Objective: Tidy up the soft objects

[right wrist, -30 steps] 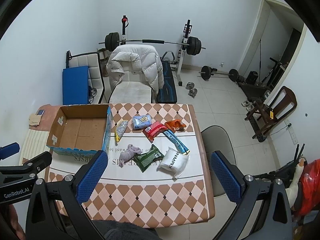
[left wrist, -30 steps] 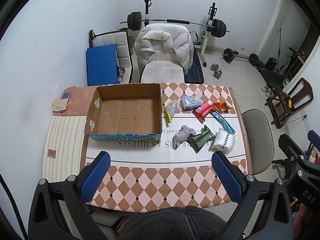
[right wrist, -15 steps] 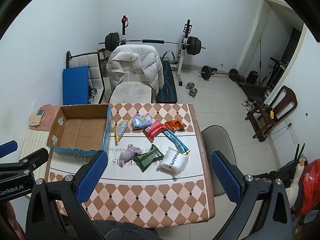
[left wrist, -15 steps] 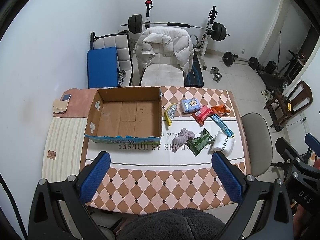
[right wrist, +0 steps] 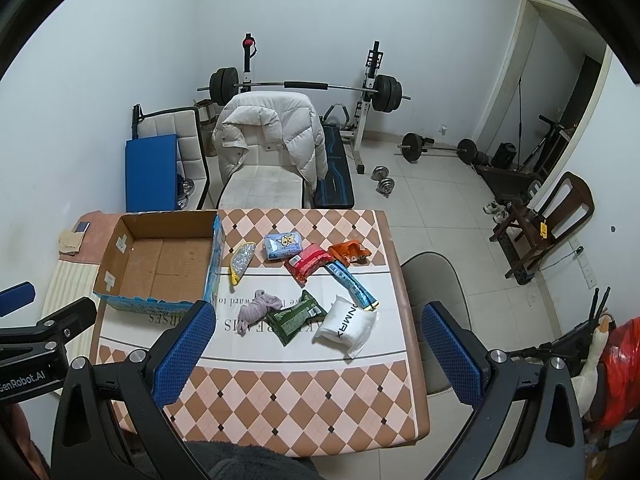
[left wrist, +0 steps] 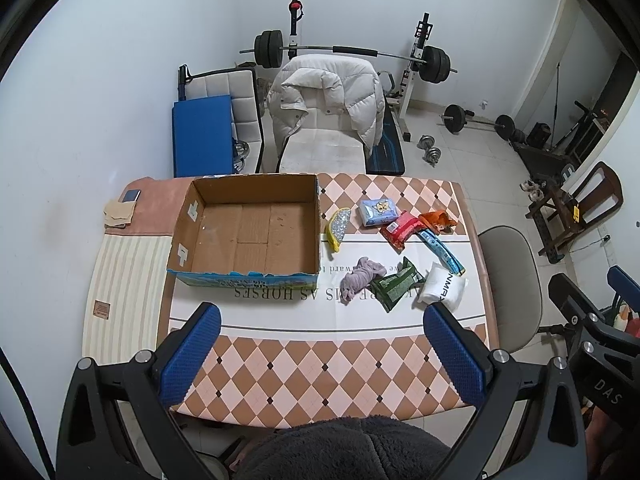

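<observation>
An open, empty cardboard box (left wrist: 248,232) (right wrist: 160,260) sits on the left of the checkered table (left wrist: 320,360). To its right lie several soft packets: a purple cloth (left wrist: 360,278) (right wrist: 258,306), a green pouch (left wrist: 396,284) (right wrist: 296,316), a white bag (left wrist: 442,288) (right wrist: 346,326), a light blue tissue pack (left wrist: 378,210) (right wrist: 284,245), a red packet (left wrist: 402,228) (right wrist: 307,261), an orange packet (left wrist: 438,220) and a yellow-silver pouch (left wrist: 338,230) (right wrist: 240,262). My left gripper (left wrist: 320,352) and right gripper (right wrist: 316,352) are both open, empty and high above the table's near edge.
A chair with a white puffer jacket (left wrist: 324,100) stands behind the table, with a barbell rack (left wrist: 348,50) beyond. A grey chair (left wrist: 508,276) is at the table's right. A phone (left wrist: 131,196) and a striped mat (left wrist: 124,280) lie left of the box.
Both grippers have risen and drawn back slightly, so the table looks smaller and lower in the views. Nothing on the table has moved.
</observation>
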The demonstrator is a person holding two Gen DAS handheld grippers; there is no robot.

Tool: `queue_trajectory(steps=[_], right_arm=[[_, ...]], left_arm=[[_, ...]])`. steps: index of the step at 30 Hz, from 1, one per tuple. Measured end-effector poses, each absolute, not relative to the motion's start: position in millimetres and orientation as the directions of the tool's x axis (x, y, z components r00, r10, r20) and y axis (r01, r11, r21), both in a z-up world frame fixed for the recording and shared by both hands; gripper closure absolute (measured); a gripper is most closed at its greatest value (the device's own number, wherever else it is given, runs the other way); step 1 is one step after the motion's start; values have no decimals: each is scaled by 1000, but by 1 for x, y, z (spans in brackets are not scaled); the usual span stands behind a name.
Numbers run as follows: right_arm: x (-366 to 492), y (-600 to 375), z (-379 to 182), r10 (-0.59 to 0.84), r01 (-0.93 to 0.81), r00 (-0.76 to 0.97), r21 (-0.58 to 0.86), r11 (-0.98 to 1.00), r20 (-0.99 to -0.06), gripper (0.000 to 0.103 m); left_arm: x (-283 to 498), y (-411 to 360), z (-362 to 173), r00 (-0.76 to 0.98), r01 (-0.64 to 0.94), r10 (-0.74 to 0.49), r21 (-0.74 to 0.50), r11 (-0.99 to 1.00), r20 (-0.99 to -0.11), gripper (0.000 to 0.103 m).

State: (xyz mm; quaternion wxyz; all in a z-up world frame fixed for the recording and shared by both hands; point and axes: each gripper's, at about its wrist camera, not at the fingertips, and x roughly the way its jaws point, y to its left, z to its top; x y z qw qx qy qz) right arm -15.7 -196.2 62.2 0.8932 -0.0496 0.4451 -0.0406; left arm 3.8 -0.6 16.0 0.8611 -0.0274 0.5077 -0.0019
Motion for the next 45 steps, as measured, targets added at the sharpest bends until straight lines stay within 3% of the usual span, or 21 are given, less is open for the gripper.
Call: queue_trajectory(steps=[27,32,35,40,45], right_arm=[[-21,-203,56,-121,45,599,-118,992,-792,0],[-11,-221,39,-85,84,572,-44,995,-816,0],[9,-244,6,-39,136,506,35,990,-862,0],[57,-298,-99,75,289,285,160,944,-956,0],[109,-334,-200,15,333,157,67,940,-988,0]], left_arm=[[5,-13,20,478,-10,-34,-44,999,-878,0],[17,-21,2,461,26,-44,-35,999,-886,0],[41,-33,-30,469,60,35,72,996,-882,0],[96,-52,-107,441,143,124,206,968,-889,0],[144,-84,-188,330,286,130,230,930,-935,0]])
